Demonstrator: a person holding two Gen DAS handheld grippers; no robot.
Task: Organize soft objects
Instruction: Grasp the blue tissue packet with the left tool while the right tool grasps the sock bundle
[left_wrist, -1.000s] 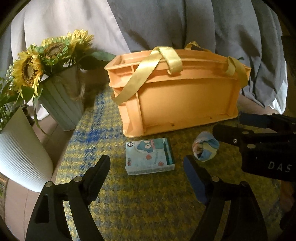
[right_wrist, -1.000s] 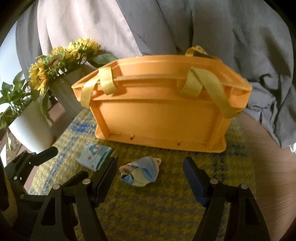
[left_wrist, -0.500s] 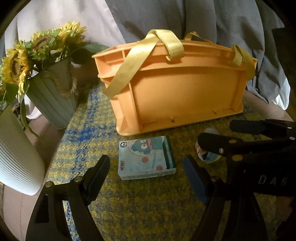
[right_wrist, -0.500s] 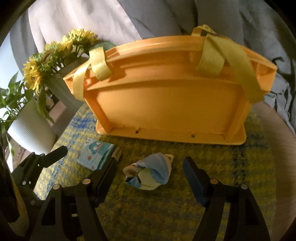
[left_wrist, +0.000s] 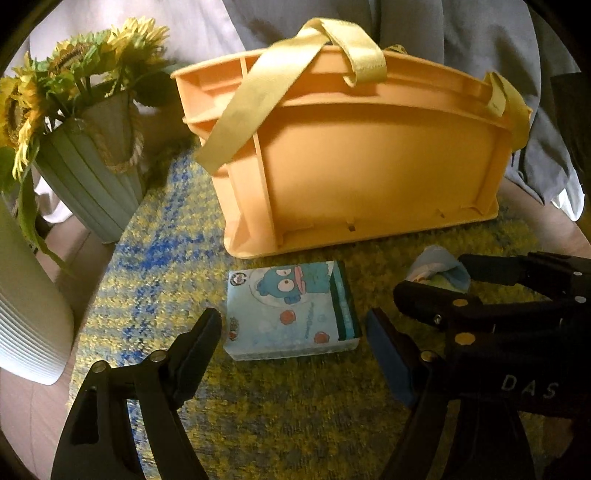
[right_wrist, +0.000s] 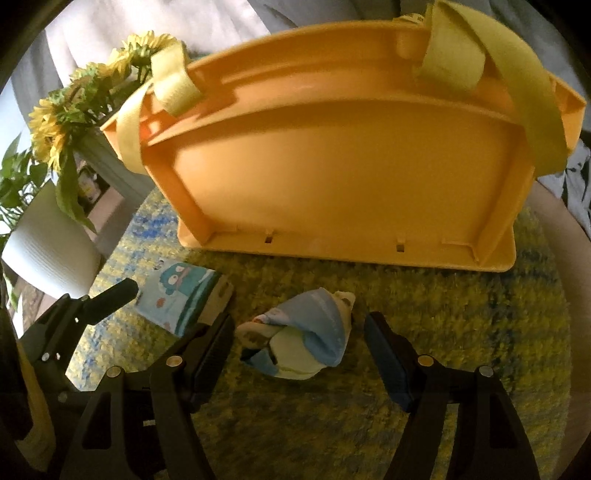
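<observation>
Where the left wrist hides it, rolled sock (right_wrist: 301, 341) fully visible.

Two fisheye views, each from a camera mounted behind a hand-held gripper and looking forward and steeply down along its two black fingers, close above a yellow-and-blue mat (left_wrist: 155, 258).

The left wrist view faces a tissue pack (left_wrist: 291, 306) at centre, with an orange basket (left_wrist: 369, 166) at 12 o'clock and the right hand-held gripper (left_wrist: 436, 280) entering at 3 o'clock.

The right wrist view faces a rolled cloth bundle (right_wrist: 299, 339) at centre, even nearer the basket (right_wrist: 343, 166) at 12 o'clock, with the left hand-held gripper's fingertip (right_wrist: 118, 295) at 9 o'clock.

Both views share basket, pack, bundle, mat and sunflowers (left_wrist: 74, 74) at 10 o'clock.
</observation>
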